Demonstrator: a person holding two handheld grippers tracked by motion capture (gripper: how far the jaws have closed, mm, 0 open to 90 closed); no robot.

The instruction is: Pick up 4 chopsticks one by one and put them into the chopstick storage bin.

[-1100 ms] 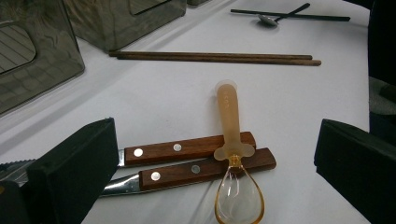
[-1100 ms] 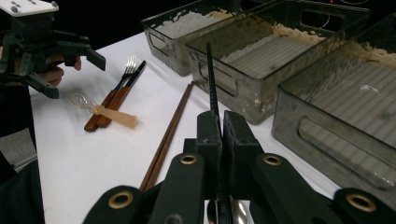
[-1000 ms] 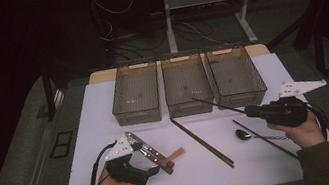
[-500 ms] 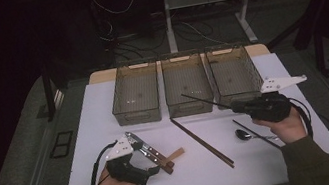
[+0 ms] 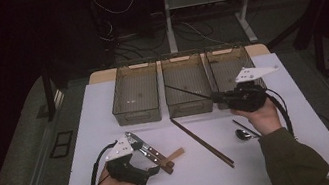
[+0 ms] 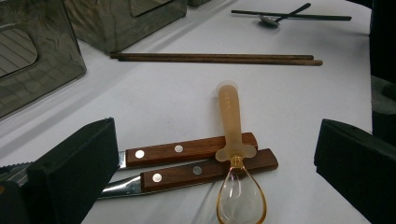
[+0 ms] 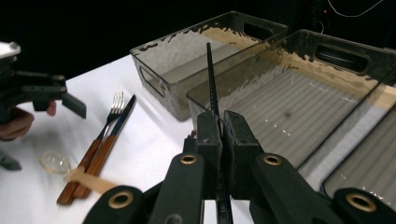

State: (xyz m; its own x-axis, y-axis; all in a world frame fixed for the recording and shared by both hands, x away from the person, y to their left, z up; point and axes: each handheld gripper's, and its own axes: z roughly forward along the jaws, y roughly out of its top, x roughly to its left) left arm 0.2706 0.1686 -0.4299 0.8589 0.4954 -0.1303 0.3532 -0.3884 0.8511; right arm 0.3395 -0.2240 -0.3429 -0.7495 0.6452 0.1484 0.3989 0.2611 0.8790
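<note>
Left tongs (image 5: pixel 157 167) rest wide open; right tongs (image 5: pixel 216 97) clamped tight, raised.

The three bins (image 5: pixel 186 84) stand side by side like a wall at the back of the table (image 5: pixel 100 113), the knife and fork (image 5: pixel 148 151), chopsticks (image 5: pixel 202 142) and spoon (image 5: pixel 244 134) lie across the middle, and the bare white left side leaves room to pass.
</note>
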